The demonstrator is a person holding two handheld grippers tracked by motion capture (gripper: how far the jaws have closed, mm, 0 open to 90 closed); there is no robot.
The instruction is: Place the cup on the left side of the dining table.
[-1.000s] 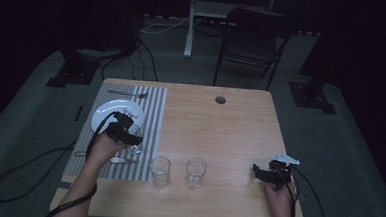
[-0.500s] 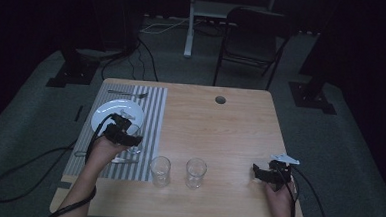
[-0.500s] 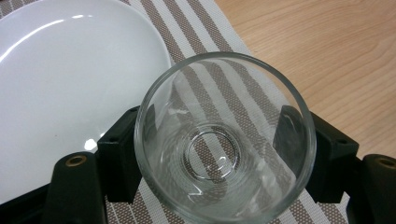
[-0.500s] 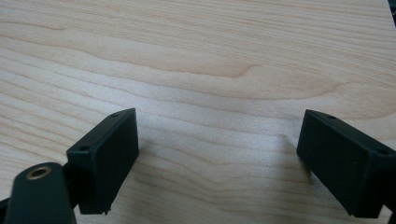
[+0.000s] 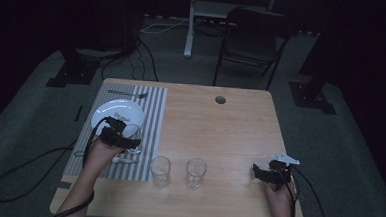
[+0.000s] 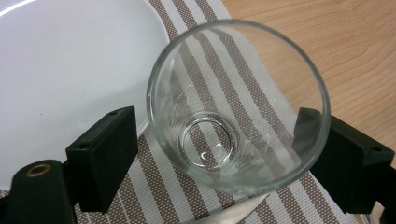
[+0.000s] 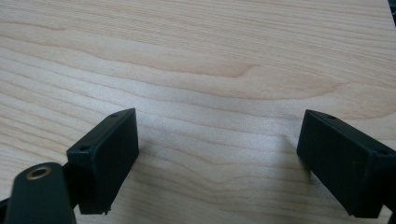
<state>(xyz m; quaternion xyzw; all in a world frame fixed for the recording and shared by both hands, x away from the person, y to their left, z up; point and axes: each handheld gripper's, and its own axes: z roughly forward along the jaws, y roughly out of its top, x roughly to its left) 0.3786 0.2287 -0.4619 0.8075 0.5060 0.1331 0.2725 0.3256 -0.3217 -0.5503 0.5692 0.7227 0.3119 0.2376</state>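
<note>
One glass (image 6: 238,109) stands upright between the fingers (image 6: 105,158) of the left gripper (image 5: 131,143), mouth up and long axis vertical, seen from above in the left gripper view; it is empty. The fingers have just been opening. A clear gap shows between the left finger and the glass wall, while the right finger lies close against the wall; whether it touches cannot be told. The glass rests on a striped mat (image 6: 219,32), just beside the rim of a white plate (image 6: 70,60), which is also empty. A strip of metal shows at the lower edge of that view, partly under the glass; what it is cannot be told.

High view: the left gripper sits over the near right edge of the plate (image 5: 111,112) on the mat (image 5: 153,116) at the left side of the bench (image 5: 219,135). A fork (image 5: 127,93) lies crosswise on the mat beyond the plate. Two more glasses (image 5: 159,171) (image 5: 195,172) stand upright and empty on bare wood near the front edge, side by side and apart from each other, between the two hands.

The right gripper (image 5: 259,172) rests low at the front right of the bench, well apart from the glasses. Its fingers (image 7: 105,158) stand wide apart with only wood grain between them.
</note>
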